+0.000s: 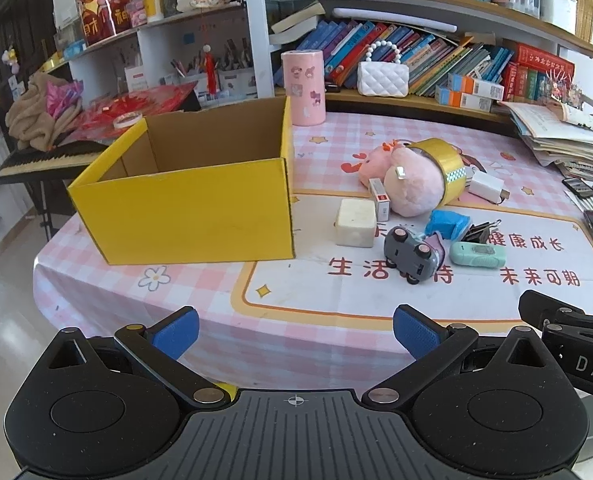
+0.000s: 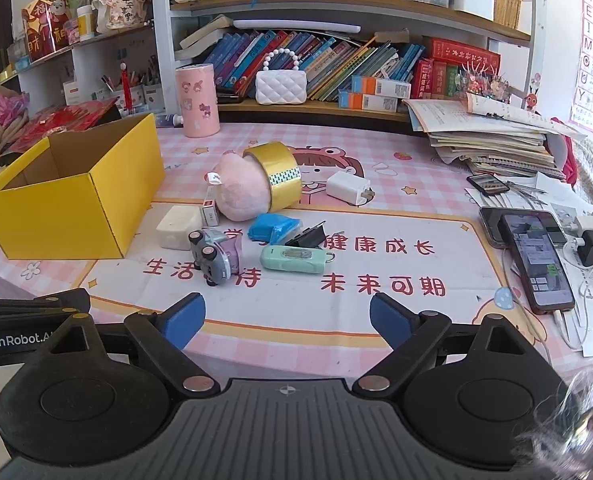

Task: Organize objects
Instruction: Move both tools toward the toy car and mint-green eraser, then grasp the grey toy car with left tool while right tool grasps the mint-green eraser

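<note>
Opening stage of the sorting task: both tools hover at the near edge of the table point(image 2: 436, 152), nothing yet picked up. The left gripper point(image 1: 295, 330) has its blue pads spread wide with nothing between them; the right gripper point(image 2: 287, 320) likewise stands apart and empty. The yellow box point(image 1: 184, 216), left of centre in the left wrist view, shows a bare cardboard interior; the clutter lies to its right, at mid-frame: toy car point(image 2: 212, 254), white block point(image 2: 178, 227), mint-green case point(image 2: 292, 259), blue packet point(image 2: 274, 228), binder clips point(image 2: 306, 236), pink plush point(image 2: 238, 192) with a gold tape roll point(image 2: 280, 176) leaning on it, white charger point(image 2: 348, 187). Judged next: reach forward to one nearby piece, probably the car or the case; straddle it; close; carry it left into the box.
</note>
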A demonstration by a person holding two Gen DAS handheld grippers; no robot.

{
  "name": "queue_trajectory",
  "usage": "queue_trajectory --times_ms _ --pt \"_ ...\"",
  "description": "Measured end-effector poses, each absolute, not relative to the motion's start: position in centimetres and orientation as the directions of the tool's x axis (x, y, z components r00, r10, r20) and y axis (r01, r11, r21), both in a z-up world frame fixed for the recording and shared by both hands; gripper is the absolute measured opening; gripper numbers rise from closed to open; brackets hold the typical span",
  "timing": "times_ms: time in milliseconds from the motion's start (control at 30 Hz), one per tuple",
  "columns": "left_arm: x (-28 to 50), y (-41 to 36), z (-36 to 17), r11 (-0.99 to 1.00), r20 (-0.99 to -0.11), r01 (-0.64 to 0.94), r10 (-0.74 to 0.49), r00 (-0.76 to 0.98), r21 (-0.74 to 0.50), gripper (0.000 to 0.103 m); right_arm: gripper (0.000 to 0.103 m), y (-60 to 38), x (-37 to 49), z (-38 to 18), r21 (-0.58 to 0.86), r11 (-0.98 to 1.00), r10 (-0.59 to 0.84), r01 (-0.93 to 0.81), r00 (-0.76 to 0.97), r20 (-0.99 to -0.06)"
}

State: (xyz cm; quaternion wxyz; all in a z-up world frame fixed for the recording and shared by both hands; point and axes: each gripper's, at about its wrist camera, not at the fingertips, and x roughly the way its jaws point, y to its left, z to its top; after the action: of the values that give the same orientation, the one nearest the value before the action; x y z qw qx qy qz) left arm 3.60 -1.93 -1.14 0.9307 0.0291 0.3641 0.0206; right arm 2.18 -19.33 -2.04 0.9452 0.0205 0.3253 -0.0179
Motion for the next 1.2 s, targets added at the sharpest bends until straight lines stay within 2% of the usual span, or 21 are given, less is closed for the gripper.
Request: queue_trajectory --times_ms 467,800,1100,1200 --pt "5.5 -4.4 -1.5 0.999 -0.694 -0.042 0.054 0.718 0.034 0.103 0.08 -22.9 5.1 -3.0 0.051 0.999 0.038 -0.007 0.768 -0.64" --pt "7.5 -5.1 -2.0 0.998 -0.696 -0.058 0.043 0.717 0.002 0.102 0.059 -24.0 8.6 -4.8 0.03 0.998 0.058 -0.051 0.737 -0.674" --pt "9.0 -5.5 -2.4 0.998 -0.704 -0.048 0.014 0.71 -0.028 0.09 0.057 -23.5 11.7 -7.5 -0.031 0.988 0.092 -0.153 0.733 -0.674" --pt "9.1 -5.4 -2.5 0.998 -0.708 -0.051 0.008 0.707 -0.04 0.09 0.057 -23.1 12.7 -8.2 -0.036 0.984 0.105 -0.175 0.73 -0.675"
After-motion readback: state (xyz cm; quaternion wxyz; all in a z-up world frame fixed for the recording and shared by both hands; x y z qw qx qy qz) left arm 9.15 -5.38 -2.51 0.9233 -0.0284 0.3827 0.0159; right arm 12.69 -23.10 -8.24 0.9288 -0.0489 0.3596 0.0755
